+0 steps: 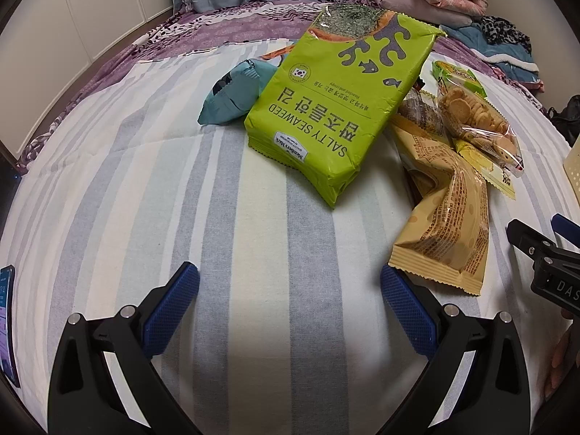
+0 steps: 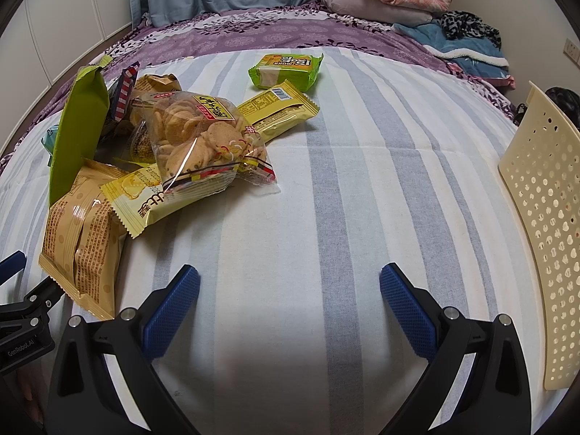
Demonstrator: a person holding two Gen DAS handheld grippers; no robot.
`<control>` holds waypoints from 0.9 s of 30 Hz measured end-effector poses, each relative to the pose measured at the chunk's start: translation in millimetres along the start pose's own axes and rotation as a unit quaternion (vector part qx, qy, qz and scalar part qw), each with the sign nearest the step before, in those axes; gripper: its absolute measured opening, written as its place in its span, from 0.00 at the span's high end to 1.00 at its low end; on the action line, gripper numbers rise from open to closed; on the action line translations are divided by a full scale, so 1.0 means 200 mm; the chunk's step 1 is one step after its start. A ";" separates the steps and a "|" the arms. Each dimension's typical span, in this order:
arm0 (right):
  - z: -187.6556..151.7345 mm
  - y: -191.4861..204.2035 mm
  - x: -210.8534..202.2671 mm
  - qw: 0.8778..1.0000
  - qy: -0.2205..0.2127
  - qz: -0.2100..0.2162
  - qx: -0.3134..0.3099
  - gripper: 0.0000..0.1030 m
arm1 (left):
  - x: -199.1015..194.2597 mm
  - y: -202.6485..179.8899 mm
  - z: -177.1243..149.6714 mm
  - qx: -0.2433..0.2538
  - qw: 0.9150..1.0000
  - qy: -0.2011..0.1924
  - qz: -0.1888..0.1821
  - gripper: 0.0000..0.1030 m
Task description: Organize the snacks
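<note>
Cream perforated basket (image 2: pixel 543 224) at right, contents unseen; snack pile (image 2: pixel 163 152) on striped sheet (image 2: pixel 326 199); both jaws apart, gripping nothing.

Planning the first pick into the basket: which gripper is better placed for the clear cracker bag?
Right. The open right gripper sits between the clear cracker bag and the basket.

You have one green seaweed bag (image 1: pixel 337 108), one teal packet (image 1: pixel 233 96), one clear cracker bag (image 2: pixel 197 137) and one tan pouch (image 2: pixel 81 239) ahead-left of your right claw. Three yellow-green wrapped packs (image 2: pixel 286 67) (image 2: pixel 277 108) (image 2: pixel 145 199) lie there too, and one cream perforated basket (image 2: pixel 543 217) stands to its right.
</note>
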State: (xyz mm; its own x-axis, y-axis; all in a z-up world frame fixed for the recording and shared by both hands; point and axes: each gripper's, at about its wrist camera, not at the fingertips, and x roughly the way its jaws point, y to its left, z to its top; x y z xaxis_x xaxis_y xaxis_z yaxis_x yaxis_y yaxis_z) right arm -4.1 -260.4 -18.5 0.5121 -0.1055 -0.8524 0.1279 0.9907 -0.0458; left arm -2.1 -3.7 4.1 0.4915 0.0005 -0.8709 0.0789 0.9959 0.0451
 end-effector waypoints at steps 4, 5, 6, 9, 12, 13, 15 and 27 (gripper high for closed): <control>0.00 0.00 0.00 1.000 0.000 0.000 0.000 0.05 | 0.01 -0.01 0.01 0.000 1.000 0.000 0.000 0.02; 0.00 0.00 0.00 1.000 0.000 0.000 0.000 0.05 | 0.01 -0.01 0.01 0.000 1.000 0.000 0.000 0.02; 0.00 0.00 0.00 1.000 0.000 0.000 0.000 0.05 | 0.01 -0.01 0.01 0.000 1.000 0.000 0.000 0.02; 0.00 0.00 0.00 1.000 0.000 0.000 0.000 0.05 | 0.01 0.00 0.00 0.000 1.000 0.000 0.000 0.02; 0.00 0.00 0.00 1.000 0.000 0.000 0.000 0.05 | 0.01 -0.01 0.01 0.000 1.000 0.000 0.000 0.02; 0.00 0.00 0.00 1.000 0.000 0.000 0.000 0.05 | 0.01 -0.01 0.00 0.000 1.000 0.000 0.000 0.02; 0.00 0.00 0.01 1.000 0.000 0.000 0.000 0.05 | 0.01 0.00 0.00 0.000 1.000 0.000 0.000 0.02; 0.00 0.00 0.00 1.000 0.000 0.001 0.001 0.05 | 0.00 0.00 0.00 0.000 1.000 -0.001 0.000 0.02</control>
State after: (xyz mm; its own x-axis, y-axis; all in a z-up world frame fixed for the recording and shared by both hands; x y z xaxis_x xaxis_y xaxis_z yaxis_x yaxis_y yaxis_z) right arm -3.3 -260.8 -18.4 0.5130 -0.1030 -0.8522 0.1277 0.9909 -0.0430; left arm -2.1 -3.6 4.2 0.4930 0.0008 -0.8701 0.0788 0.9959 0.0455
